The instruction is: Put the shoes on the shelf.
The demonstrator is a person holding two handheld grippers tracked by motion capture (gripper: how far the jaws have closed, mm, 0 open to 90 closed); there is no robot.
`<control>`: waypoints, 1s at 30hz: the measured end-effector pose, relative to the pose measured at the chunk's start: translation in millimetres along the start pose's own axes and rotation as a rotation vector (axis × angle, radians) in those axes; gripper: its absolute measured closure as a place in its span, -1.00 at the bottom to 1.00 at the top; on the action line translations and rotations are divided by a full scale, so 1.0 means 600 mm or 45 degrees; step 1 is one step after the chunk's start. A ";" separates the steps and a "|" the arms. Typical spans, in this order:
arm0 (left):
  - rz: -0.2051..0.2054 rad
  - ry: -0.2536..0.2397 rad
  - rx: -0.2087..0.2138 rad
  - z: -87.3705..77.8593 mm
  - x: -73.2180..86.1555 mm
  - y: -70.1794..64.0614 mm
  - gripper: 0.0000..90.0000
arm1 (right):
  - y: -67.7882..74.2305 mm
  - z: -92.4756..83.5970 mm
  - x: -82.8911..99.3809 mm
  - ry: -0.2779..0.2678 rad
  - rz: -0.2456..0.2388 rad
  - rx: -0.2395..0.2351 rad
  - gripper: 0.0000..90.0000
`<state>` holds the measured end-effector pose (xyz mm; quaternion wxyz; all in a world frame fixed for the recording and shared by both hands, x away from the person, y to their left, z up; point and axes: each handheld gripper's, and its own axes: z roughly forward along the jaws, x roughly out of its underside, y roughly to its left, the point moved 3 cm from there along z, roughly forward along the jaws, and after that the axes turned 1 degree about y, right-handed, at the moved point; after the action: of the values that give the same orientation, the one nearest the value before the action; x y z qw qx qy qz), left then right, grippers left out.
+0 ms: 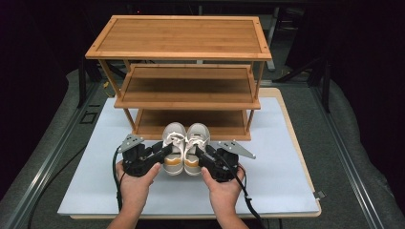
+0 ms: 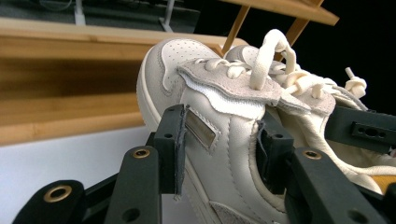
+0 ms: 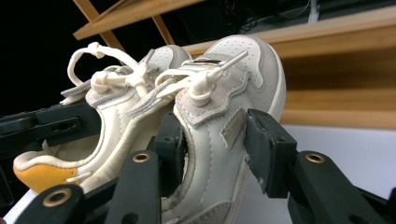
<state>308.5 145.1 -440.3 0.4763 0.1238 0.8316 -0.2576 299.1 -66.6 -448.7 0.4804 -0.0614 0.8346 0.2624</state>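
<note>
Two small cream sneakers with orange heels are side by side, toes toward the wooden shoe rack. My left gripper is shut on the outer side wall of the left sneaker, one jaw outside and one inside the opening. The left gripper view shows my left gripper clamping that sneaker near its laces. My right gripper grips the right sneaker the same way. The right gripper view shows my right gripper pressing on the side wall of that sneaker, toe tilted up.
The rack has three shelves; its bottom shelf lies just beyond the toes. A pale board covers the table under the rack and hands. Dark floor and metal rails surround the table.
</note>
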 end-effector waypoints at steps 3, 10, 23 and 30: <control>-0.002 -0.013 0.007 -0.005 -0.008 -0.003 0.33 | 0.007 -0.006 -0.012 -0.016 -0.012 0.007 0.30; 0.007 -0.013 0.010 -0.019 -0.030 -0.009 0.33 | 0.017 -0.015 -0.033 -0.006 -0.015 0.005 0.30; 0.040 -0.037 0.014 -0.024 -0.072 -0.025 0.33 | 0.025 -0.031 -0.071 -0.059 -0.034 0.001 0.30; 0.037 -0.046 0.019 -0.023 -0.084 -0.023 0.33 | 0.027 -0.029 -0.087 -0.063 -0.040 0.003 0.30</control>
<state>318.7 143.1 -387.1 0.4941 0.1348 0.8190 -0.2589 307.9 -69.3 -392.4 0.5049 -0.0674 0.8218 0.2553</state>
